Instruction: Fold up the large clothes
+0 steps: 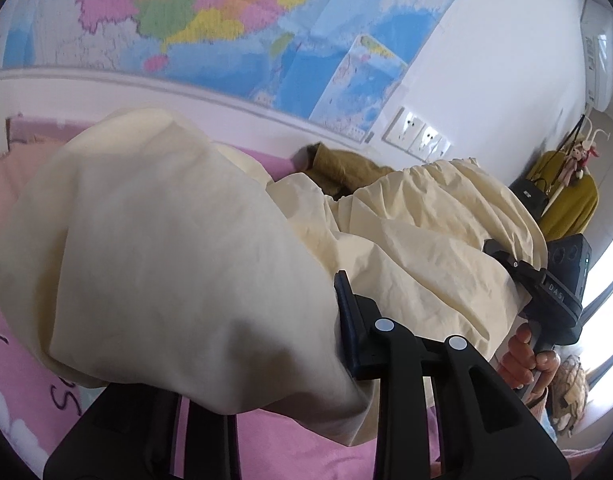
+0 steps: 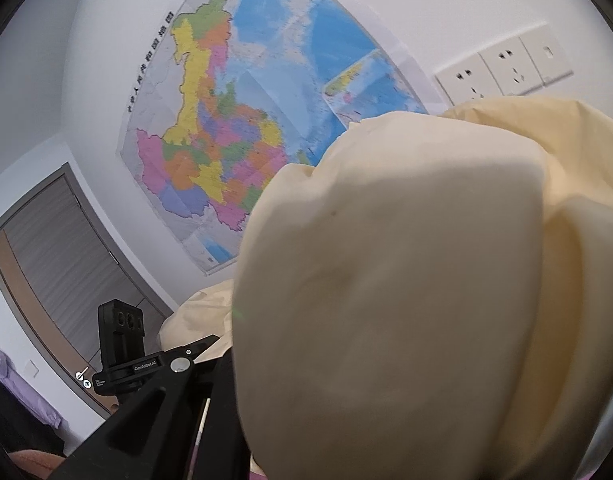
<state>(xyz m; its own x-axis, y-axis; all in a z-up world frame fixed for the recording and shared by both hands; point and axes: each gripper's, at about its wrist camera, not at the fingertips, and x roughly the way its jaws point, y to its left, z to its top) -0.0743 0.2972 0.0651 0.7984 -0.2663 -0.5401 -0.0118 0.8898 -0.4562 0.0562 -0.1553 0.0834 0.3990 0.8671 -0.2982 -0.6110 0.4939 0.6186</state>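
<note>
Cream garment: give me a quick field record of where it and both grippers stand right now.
garment: cream crinkled fabric garment, lifted and bunched, gathered edge showing
left gripper: cloth draped over its fingers; closure not visible
right gripper: at the garment's far side, fingertips buried in cloth
surface below: pink printed bedsheet
behind: olive-brown cloth by the wall

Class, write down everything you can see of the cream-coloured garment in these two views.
The cream garment is a large piece of thin, matte, creased woven-looking cloth with a gathered edge, apparently elastic. It is bunched and lifted above the pink bed sheet, draped over the left gripper and reaching the right gripper. In the right wrist view it billows in front of the lens, hiding that gripper's fingers.
</note>
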